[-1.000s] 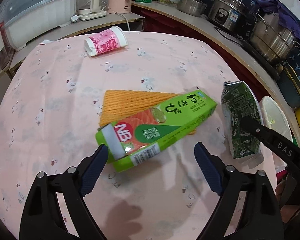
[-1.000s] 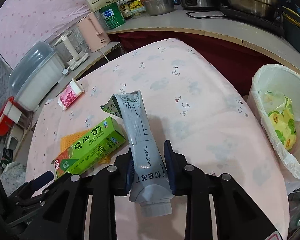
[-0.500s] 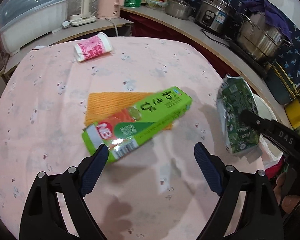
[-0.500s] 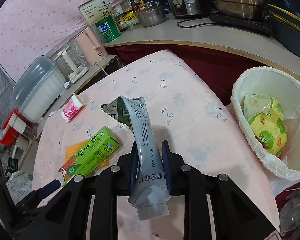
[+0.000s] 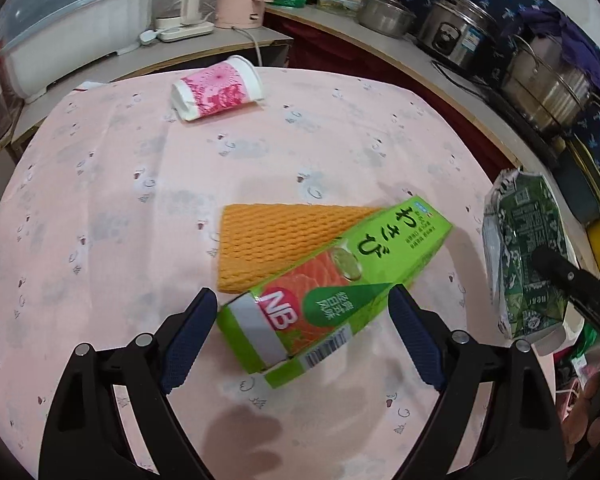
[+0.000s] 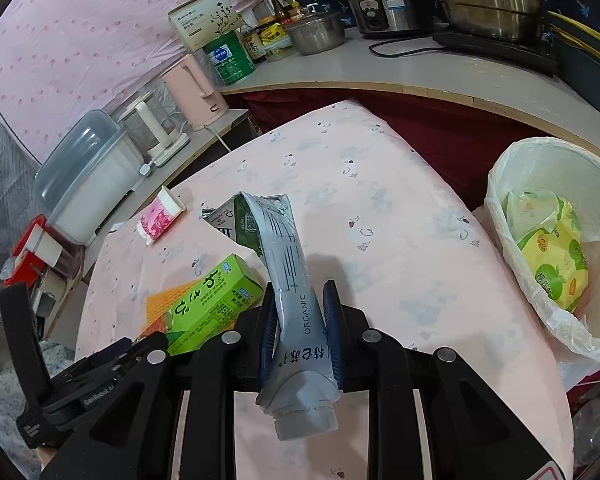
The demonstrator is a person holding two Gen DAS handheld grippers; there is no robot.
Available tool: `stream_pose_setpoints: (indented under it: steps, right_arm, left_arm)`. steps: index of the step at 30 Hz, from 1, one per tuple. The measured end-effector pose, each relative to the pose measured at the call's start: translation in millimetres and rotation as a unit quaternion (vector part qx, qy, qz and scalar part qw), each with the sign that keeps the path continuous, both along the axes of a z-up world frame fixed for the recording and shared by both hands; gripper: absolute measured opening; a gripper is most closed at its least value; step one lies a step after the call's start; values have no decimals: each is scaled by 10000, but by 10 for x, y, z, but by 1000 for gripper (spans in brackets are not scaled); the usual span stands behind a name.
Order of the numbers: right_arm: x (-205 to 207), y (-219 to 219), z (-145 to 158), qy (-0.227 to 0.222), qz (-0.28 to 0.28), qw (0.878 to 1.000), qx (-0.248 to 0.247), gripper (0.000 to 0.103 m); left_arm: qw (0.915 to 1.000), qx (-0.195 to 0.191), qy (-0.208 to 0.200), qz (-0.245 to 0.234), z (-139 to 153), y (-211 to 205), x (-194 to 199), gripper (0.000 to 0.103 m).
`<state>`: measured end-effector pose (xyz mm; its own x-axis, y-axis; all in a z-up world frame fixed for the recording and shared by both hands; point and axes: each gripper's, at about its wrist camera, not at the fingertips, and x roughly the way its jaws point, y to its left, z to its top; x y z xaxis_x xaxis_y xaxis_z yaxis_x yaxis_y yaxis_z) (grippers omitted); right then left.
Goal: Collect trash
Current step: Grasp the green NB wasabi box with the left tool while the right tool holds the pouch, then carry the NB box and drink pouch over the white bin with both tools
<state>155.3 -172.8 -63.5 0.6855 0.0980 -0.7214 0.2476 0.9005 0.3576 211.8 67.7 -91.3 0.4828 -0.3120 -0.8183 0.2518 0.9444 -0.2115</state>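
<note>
Closer now than half a second ago: green wasabi box [image 5: 332,292] lying between the spread fingers of left gripper [image 5: 302,340], over orange foam net [image 5: 276,244]; flattened carton [image 6: 296,312] pinched upright between pressed pads of right gripper [image 6: 300,340], lined bin [image 6: 512,168] off to the right

Left hand-held gripper [image 5: 300,336] agape, right [image 6: 302,334] clamped.

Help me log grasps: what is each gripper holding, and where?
The right gripper clamps the flattened milk carton near its capped end. The left gripper is open around the green box, holding nothing.
</note>
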Motion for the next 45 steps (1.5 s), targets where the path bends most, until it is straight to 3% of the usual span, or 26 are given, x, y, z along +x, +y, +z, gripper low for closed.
stream_pose_setpoints:
  steps: [5,11,19,25,26,30,45]
  right_arm:
    - [-28,-19,19,-29,-53,10000,-7,22]
    - [-134,-97,36,-62,-109,9999,9,22]
    - [-305,-313,32,-79,-267,9996,57,22]
    - [-328,-374,3,-63,-288,9995,97,22]
    - [-322,-365,0,-57,-285,9995,99,22]
    - [-329,-358,-10,-44,-276,9996,104,22]
    - [-553,-473,159,-289,-385,9988,129,22]
  left_arm:
    - [9980,80,83,-617,-93,-278,-91,77]
    - [9925,-105,223,-1201,-139,-591,-375,76]
    - [9971,348,62,-678,-89,-588,-252,80]
    - [9961,533,42,-696,-137,-771,-150,79]
    - [9959,558,49,-717,-151,-808,-141,78]
    - [9953,619,108,-743,-180,-899,-134,53]
    - [9939,576,-370,-862,276,-1210,-439,51]
